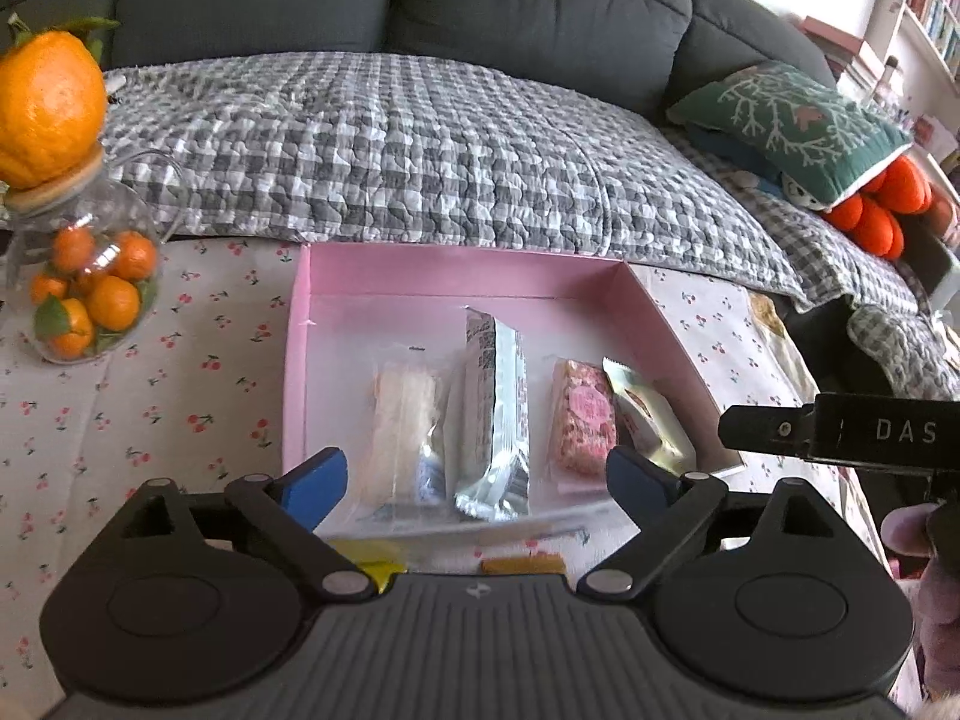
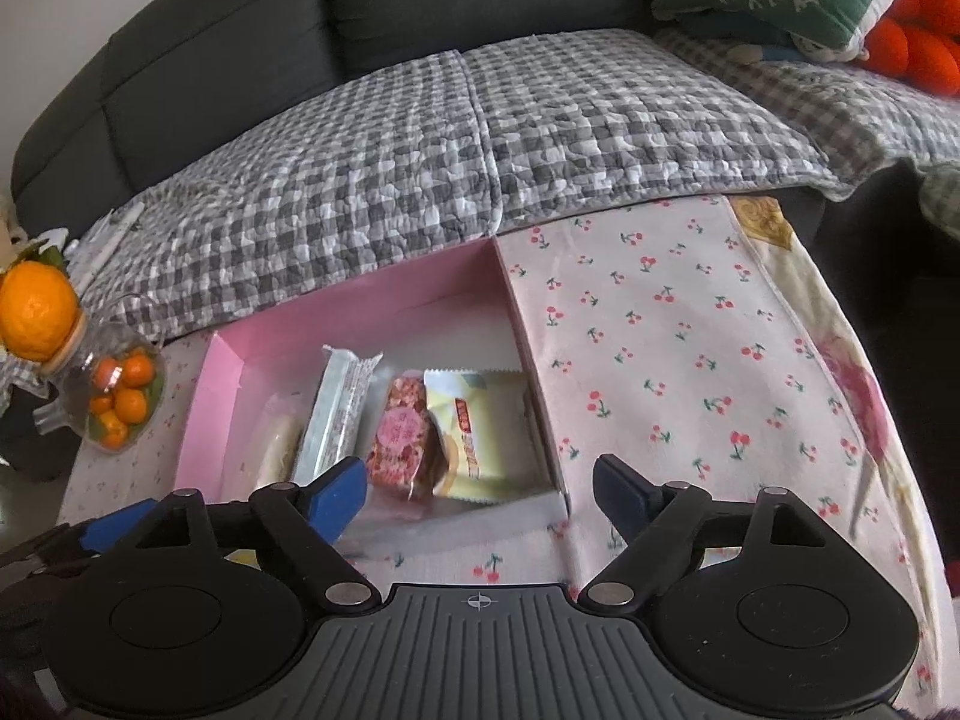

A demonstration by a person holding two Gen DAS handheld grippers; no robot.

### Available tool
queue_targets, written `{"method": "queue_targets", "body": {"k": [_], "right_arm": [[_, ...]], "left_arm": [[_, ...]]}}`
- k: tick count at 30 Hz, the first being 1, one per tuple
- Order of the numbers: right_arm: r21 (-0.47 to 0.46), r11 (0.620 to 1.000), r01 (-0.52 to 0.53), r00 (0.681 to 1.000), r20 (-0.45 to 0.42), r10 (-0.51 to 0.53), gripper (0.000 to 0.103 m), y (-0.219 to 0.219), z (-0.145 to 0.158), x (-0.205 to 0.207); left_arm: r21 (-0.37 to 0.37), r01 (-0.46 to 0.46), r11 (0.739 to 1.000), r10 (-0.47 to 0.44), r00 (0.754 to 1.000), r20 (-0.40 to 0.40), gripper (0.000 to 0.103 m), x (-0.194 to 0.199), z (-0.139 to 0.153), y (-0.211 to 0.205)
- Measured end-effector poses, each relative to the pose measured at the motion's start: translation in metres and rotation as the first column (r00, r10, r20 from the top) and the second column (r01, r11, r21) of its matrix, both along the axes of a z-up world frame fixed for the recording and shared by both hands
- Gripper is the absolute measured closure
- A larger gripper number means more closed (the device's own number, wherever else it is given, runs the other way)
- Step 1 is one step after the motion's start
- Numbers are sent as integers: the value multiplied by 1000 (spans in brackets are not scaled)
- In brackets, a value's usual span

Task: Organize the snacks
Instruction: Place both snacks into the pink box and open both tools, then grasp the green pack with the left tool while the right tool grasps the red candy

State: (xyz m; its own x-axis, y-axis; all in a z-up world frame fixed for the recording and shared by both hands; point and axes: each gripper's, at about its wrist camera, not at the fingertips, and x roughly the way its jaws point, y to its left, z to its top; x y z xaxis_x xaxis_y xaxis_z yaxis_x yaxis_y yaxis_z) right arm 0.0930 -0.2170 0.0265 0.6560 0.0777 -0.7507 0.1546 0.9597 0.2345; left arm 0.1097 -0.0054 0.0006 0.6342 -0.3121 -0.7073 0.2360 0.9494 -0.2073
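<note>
We hold both claws wide apart with nothing between their pads: the left claw (image 1: 477, 477) and the right claw (image 2: 480, 495) hover at the near edge of the pink box (image 1: 456, 267). Ahead of them four snacks lie side by side inside it: a white packet (image 1: 405, 426), a silver packet (image 1: 495, 414), a pink bar (image 1: 585, 423) and a yellow packet (image 2: 480, 432). Far left of the claws stands a jar of oranges (image 1: 84, 282); beyond the box, a sofa (image 1: 384, 138).

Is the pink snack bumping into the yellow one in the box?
Touching. The right wrist view shows the pink snack lying against the yellow snack, overlapping its edge with no gap.
</note>
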Motion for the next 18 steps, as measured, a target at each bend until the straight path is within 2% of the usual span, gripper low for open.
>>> {"method": "queue_targets", "body": {"k": [7, 12, 18], "right_arm": [[-13, 1000, -20, 1000, -22, 20, 18, 8, 6, -18], [-27, 999, -27, 999, -43, 26, 12, 14, 8, -29], [-41, 997, -60, 997, -60, 57, 11, 24, 9, -41]], "left_arm": [[13, -7, 1000, 7, 1000, -13, 4, -17, 6, 8], [40, -3, 999, 4, 1000, -24, 1, -28, 8, 12], [57, 6, 998, -3, 999, -46, 1, -39, 9, 17]]}}
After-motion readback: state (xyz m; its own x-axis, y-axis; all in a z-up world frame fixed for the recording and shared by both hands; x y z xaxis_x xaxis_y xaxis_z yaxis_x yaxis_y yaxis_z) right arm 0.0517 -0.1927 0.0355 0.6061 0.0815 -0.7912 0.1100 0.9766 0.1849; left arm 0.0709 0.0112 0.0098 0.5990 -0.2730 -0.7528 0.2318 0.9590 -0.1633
